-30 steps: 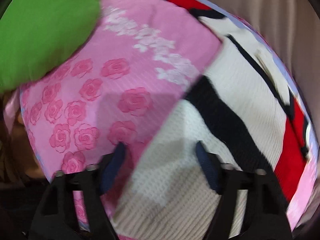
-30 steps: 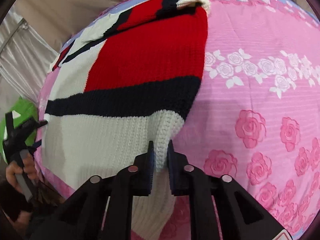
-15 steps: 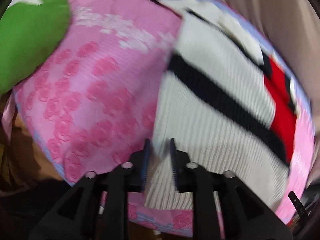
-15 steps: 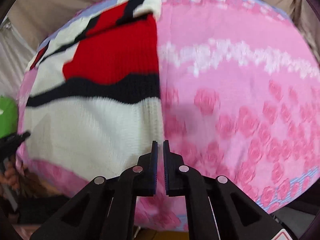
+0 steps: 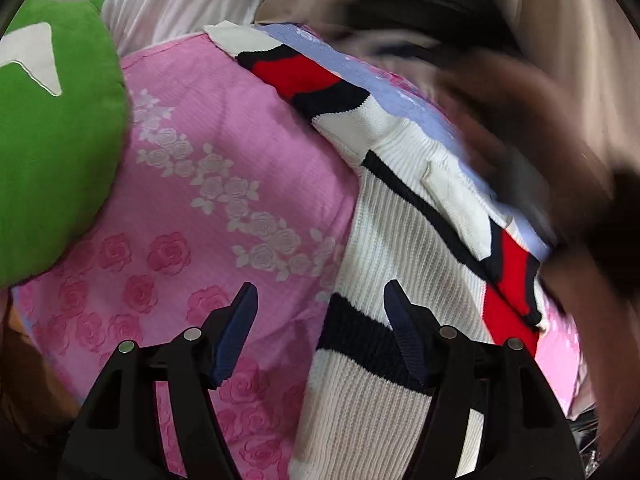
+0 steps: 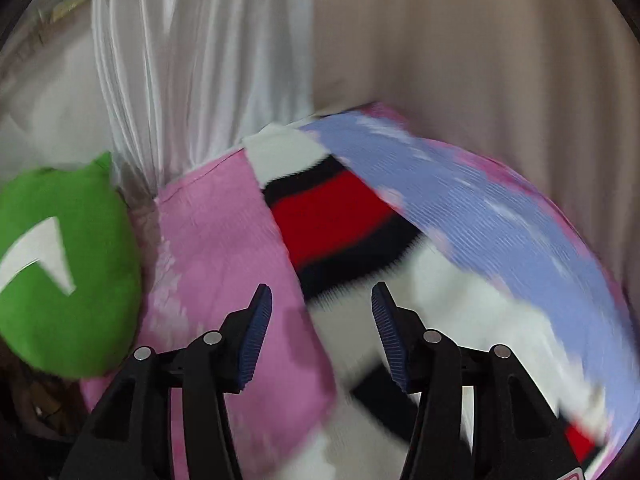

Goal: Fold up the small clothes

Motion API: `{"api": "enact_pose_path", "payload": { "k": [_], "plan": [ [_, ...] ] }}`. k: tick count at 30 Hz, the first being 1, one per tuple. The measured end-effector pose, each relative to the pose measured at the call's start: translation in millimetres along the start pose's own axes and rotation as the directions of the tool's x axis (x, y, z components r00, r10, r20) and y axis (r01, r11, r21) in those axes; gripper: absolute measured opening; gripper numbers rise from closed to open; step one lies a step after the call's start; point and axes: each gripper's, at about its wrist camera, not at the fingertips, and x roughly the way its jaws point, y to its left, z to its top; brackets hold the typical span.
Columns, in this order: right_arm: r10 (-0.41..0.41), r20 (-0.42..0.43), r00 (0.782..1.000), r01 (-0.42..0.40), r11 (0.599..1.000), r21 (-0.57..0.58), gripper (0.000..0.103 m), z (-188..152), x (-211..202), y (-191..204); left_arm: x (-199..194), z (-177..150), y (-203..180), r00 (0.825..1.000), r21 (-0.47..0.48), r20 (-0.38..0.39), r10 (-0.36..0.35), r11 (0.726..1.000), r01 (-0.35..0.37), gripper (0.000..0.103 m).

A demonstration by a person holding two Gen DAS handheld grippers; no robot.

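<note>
two views, blurred hand [image 5: 532, 128] left-only

We see the sweater [image 5: 392, 248] lying on the bedspread [image 5: 224, 184], along its right side. The cushion [image 5: 52, 140] sits left of the sweater, at the bedspread's left edge. Behind the sweater, past the bedspread's far edge, hangs the curtain [image 6: 192, 60].

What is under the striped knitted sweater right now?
The sweater lies on a pink rose-patterned bedspread with a lilac border. Whatever is beneath the bedspread is covered.
</note>
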Motion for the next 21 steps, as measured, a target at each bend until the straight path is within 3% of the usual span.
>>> {"api": "enact_pose_path", "payload": {
  "k": [5, 8, 11, 12, 13, 15, 17, 19, 21],
  "plan": [
    [-0.024, -0.117, 0.993, 0.015, 0.997, -0.078, 0.051, 74, 119, 47, -3, 22, 30, 0.997, -0.01, 0.064, 0.03, 1.0, -0.03, 0.063],
    [-0.073, -0.175, 0.982, 0.049, 0.989, -0.14, 0.051, 80, 165, 74, -3, 44, 58, 0.993, -0.064, 0.097, 0.065, 0.996, -0.059, 0.063],
    [-0.111, -0.196, 0.974, 0.086, 0.987, -0.132, 0.034, 88, 196, 77, 0, 73, 84, 0.99, -0.133, 0.12, 0.077, 0.989, -0.061, 0.063],
    [-0.105, -0.183, 0.978, 0.086, 0.99, -0.109, 0.017, 90, 197, 73, 1, 87, 92, 0.988, -0.151, 0.13, 0.08, 0.987, -0.06, 0.064],
    [-0.091, -0.162, 0.983, 0.08, 0.994, -0.074, 0.011, 91, 193, 67, 2, 98, 96, 0.987, -0.165, 0.139, 0.076, 0.985, -0.053, 0.064],
    [0.012, -0.109, 0.994, -0.008, 0.999, 0.036, 0.01, 86, 172, 48, 5, 131, 105, 0.985, -0.208, 0.17, 0.042, 0.978, -0.006, 0.07],
    [0.075, -0.021, 0.997, -0.073, 0.992, 0.104, 0.01, 63, 137, 28, 16, 169, 109, 0.977, -0.249, 0.215, -0.006, 0.967, 0.061, 0.085],
    [0.101, 0.028, 0.995, -0.104, 0.984, 0.146, 0.01, 29, 108, 11, 38, 199, 108, 0.978, -0.266, 0.211, 0.001, 0.962, 0.056, 0.09],
    [0.114, 0.04, 0.993, -0.119, 0.975, 0.185, 0.01, 2, 94, -2, 79, 224, 112, 0.989, -0.339, 0.145, 0.017, 0.94, 0.033, 0.09]
  ]
}}
